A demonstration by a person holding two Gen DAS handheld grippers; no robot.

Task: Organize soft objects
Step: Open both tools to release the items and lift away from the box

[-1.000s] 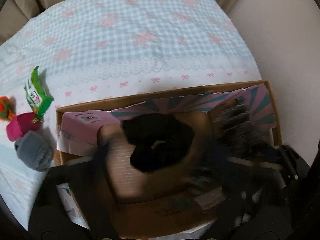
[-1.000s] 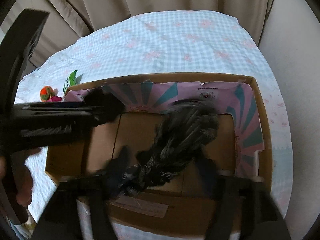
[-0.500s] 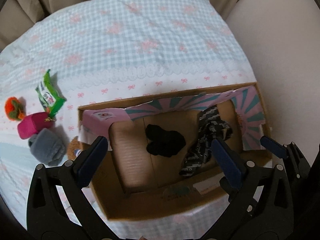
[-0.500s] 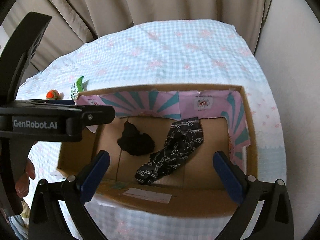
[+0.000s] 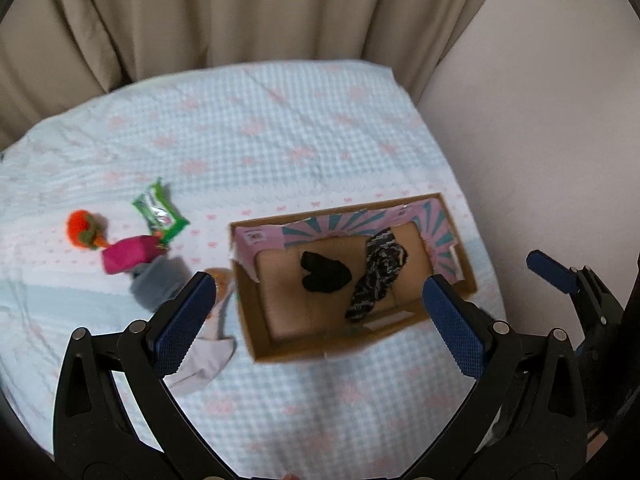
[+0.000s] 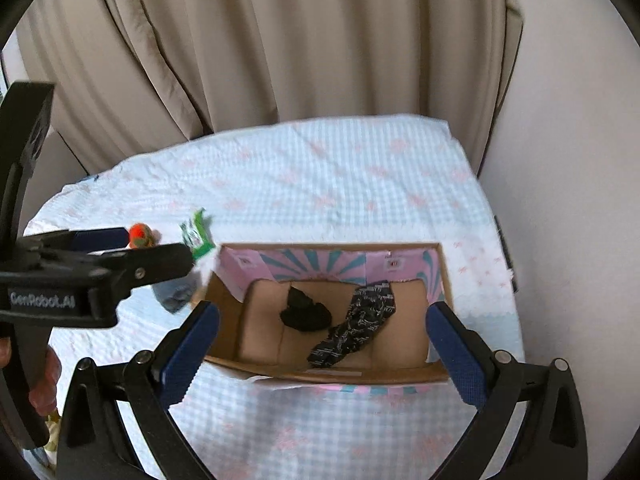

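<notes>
An open cardboard box [image 5: 460, 280] [image 6: 442, 376] with a pink and teal lining sits on the checked cloth. Inside lie a black soft item [image 5: 325, 272] [image 6: 306, 312] and a black patterned cloth [image 5: 378, 276] [image 6: 356, 328]. My left gripper [image 5: 318, 320] is open and empty, high above the box. My right gripper [image 6: 324, 348] is open and empty above the box's near edge. Left of the box lie a grey soft item [image 5: 158, 282], a magenta pouch [image 5: 128, 256], an orange knitted toy [image 5: 82, 228] [image 6: 140, 235], a green packet [image 5: 160, 216] [image 6: 196, 236] and a white cloth [image 5: 208, 356].
The table with its checked cloth [image 5: 280, 136] stands against beige curtains [image 6: 280, 48] at the back and a pale wall [image 5: 540, 140] on the right. The left gripper's body [image 6: 80, 276] crosses the left side of the right wrist view.
Both grippers have opened, let go of the black item and the patterned cloth in the box, and risen well above it.
</notes>
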